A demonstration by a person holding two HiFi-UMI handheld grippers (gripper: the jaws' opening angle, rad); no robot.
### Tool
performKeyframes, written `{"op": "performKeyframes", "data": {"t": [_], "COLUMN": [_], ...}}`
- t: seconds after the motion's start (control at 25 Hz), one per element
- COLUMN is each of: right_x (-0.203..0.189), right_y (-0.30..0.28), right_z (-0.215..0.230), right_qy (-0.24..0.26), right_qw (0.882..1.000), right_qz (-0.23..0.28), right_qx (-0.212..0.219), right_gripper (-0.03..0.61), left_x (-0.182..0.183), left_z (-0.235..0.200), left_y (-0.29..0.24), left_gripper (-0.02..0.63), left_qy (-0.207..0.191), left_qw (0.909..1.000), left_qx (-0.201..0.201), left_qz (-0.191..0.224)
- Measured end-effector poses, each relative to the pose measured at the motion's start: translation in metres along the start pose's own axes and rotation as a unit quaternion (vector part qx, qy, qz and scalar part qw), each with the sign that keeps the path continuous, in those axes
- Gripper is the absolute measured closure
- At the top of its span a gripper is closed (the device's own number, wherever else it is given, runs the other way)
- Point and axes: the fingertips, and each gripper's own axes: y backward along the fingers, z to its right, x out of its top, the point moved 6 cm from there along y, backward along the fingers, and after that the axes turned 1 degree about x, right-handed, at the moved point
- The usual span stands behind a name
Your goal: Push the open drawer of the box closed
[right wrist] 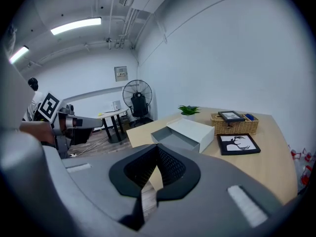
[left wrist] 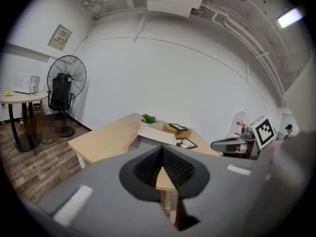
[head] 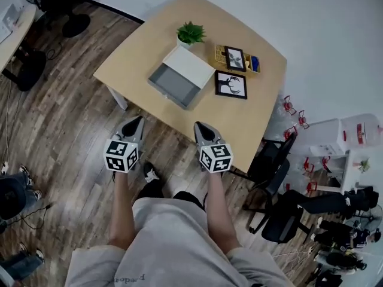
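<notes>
A white box (head: 188, 66) stands on the light wooden table (head: 137, 46), and its grey drawer (head: 173, 85) is pulled out toward the table's front edge. The drawer looks empty. Both grippers hang in front of that edge, short of the table and apart from the box. My left gripper (head: 139, 119) is shut with nothing in it, and my right gripper (head: 198, 125) is shut too. The left gripper view has the box (left wrist: 157, 135) beyond the closed tips (left wrist: 162, 147). In the right gripper view the drawer (right wrist: 173, 139) opens to the left, past the closed tips (right wrist: 158, 146).
A small potted plant (head: 190, 33) stands behind the box. Right of it are a wicker basket (head: 236, 58) with a framed photo and a flat deer picture (head: 231, 84). Black office chairs (head: 275, 178) stand off the table's right corner. A floor fan (left wrist: 66, 78) is at the far left.
</notes>
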Motion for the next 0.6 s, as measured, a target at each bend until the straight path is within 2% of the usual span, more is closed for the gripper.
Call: {"op": "performKeyframes", "data": {"t": [0.16, 0.6], "right_x": [0.003, 0.055], "right_y": [-0.011, -0.062], "right_z": [0.01, 0.066], "right_qy": [0.015, 0.092], "right_qw": [1.0, 0.994], "right_qz": [-0.015, -0.029], "right_qx": [0.004, 0.043], "right_gripper": [0.577, 0.577], "left_x": [-0.007, -0.019], "left_z": [-0.002, -0.005], "left_y": [-0.006, -0.029], "left_gripper": [0.561, 0.561], "left_qy": [0.02, 0.026], "left_qw": [0.9997, 0.9992], "left_qx": [-0.011, 0.002], "left_qz": [-0.004, -0.03]}}
